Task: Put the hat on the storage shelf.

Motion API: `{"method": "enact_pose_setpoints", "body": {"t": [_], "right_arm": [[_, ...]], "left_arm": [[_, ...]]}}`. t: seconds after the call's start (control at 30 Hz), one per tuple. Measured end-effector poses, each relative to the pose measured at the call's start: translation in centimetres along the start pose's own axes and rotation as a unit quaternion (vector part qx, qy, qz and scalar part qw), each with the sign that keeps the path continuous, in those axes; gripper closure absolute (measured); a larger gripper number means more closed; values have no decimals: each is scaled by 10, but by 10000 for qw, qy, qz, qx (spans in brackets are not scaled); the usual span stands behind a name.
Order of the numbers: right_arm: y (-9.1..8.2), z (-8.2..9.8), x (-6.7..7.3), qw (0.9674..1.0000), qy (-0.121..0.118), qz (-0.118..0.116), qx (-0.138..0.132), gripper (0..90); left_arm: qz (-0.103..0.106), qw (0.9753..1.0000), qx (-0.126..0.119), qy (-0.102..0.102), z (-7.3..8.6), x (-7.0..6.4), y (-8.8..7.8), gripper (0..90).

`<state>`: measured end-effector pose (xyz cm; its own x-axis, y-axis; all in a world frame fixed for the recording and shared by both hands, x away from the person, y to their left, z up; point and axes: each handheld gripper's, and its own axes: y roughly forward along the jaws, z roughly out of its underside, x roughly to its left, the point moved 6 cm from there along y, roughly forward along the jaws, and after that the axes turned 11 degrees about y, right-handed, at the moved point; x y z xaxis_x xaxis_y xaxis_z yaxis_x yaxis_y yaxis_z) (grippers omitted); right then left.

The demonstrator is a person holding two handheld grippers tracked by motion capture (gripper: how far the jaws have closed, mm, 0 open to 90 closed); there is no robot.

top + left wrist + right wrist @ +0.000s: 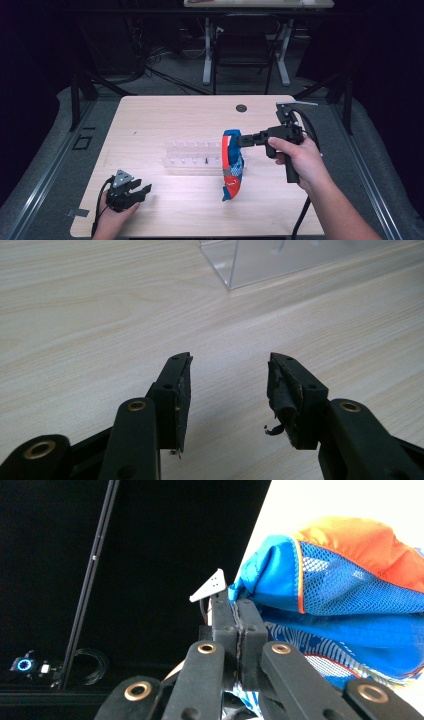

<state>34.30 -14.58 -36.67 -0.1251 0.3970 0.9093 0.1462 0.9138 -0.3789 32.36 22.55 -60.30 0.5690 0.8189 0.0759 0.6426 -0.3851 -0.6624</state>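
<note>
Left tongs (145, 189) rest low with jaws apart; right tongs (239, 140), raised, are clamped tight.

A blue and orange cloth bag (231, 165) with a see-through net side hangs up in the air. Its top is pinched, and its bottom end seems to just touch the desk (165, 112), near the right front part.

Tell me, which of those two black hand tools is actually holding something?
The right gripper: its fingers are shut on the blue and orange garment, lifting it above the table. The left gripper rests open, gripping nothing.
</note>
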Motion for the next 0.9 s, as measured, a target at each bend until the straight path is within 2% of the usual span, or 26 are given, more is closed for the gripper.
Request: {"method": "enact_pose_setpoints", "body": {"t": [0.13, 0.2, 0.43, 0.63, 0.9], "right_arm": [[2, -4, 6, 9999, 41, -90, -31, 896], [4, -7, 9, 10000, 34, -77, -16, 896], [11, -16, 21, 10000, -30, -68, -12, 896], [17, -25, 31, 9996, -104, -259, -77, 896], [29, -35, 36, 9983, -32, -581, -76, 896]], "left_arm": [[-2, 10000, 20, -11, 0, 0, 0, 527], [-23, 10000, -38, -14, 0, 0, 1, 527], [3, 10000, -13, -12, 0, -1, 0, 527], [10, 10000, -42, -1, -1, -1, 0, 527], [12, 10000, -55, 3, -2, -2, -1, 528]]}}
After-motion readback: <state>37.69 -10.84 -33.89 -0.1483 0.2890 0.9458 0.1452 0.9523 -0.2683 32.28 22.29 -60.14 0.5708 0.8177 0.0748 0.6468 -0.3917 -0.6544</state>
